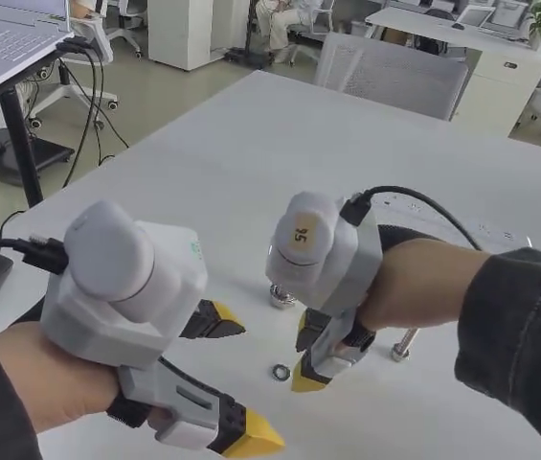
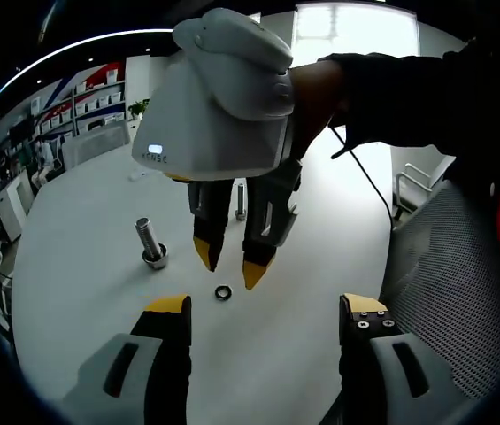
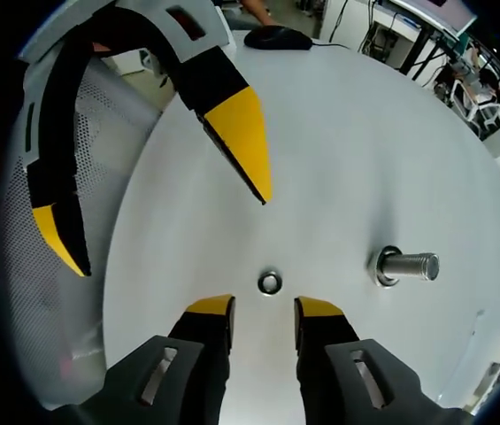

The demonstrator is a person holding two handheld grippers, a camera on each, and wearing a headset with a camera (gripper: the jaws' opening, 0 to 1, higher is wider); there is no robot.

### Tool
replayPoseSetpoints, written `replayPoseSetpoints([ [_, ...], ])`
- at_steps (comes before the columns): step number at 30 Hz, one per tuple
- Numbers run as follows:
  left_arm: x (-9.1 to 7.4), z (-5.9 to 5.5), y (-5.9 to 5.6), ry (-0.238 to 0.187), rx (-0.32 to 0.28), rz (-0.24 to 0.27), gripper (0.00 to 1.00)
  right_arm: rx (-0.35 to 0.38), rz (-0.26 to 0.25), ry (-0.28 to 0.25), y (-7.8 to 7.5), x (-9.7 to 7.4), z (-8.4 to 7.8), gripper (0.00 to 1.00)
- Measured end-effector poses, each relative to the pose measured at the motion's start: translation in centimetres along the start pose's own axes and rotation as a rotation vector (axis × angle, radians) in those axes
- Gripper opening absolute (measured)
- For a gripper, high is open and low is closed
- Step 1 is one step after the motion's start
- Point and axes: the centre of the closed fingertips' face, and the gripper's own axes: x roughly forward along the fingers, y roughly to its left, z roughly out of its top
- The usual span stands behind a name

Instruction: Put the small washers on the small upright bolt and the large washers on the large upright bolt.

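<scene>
Washer [image 3: 270, 282]: flat on counter [image 3: 365, 133], just ahead
Right tool [image 3: 265, 307]: narrow, empty; straddle it, pinch the rim
Left tool [image 2: 265, 305]: wide, empty

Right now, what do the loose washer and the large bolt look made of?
Washer: looks like bare metal, probably steel; it is a grey ring with a bright glint on its face. Large bolt: also silvery metal with a semi-gloss finish, its thread ridges catching light. Whether either is plated cannot be told.
</scene>
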Motion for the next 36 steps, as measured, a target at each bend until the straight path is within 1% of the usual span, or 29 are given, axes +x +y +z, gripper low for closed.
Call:
replayPoseSetpoints([
  [6, 0.1, 0.0, -0.1, 0.0, 0.0, 0.0, 0.67, -0.005, 0.019, 0.0, 0.0, 0.8, 0.4, 0.27],
  [12, 0.1, 0.0, -0.1, -0.001, -0.001, -0.001, 0.67, -0.003, 0.021, 0.009, -0.4, 1.3, 0.1, 0.26],
  [17, 0.1, 0.1, -0.2, -0.003, -0.001, -0.001, 0.67, -0.013, 0.017, 0.021, -0.5, 1.4, -0.2, 0.25],
  [21, 0.1, 0.2, -0.2, -0.005, 0.0, -0.002, 0.67, -0.019, 0.02, 0.021, -0.3, 1.6, -0.1, 0.24],
  [23, 0.1, 0.2, -0.2, -0.005, -0.001, -0.001, 0.67, -0.035, 0.009, 0.029, -0.4, 1.7, 0.0, 0.22],
  [36, 0.0, 0.2, -0.1, -0.008, -0.002, -0.002, 0.67, -0.058, -0.001, 0.029, -0.3, 1.8, 0.4, 0.17],
])
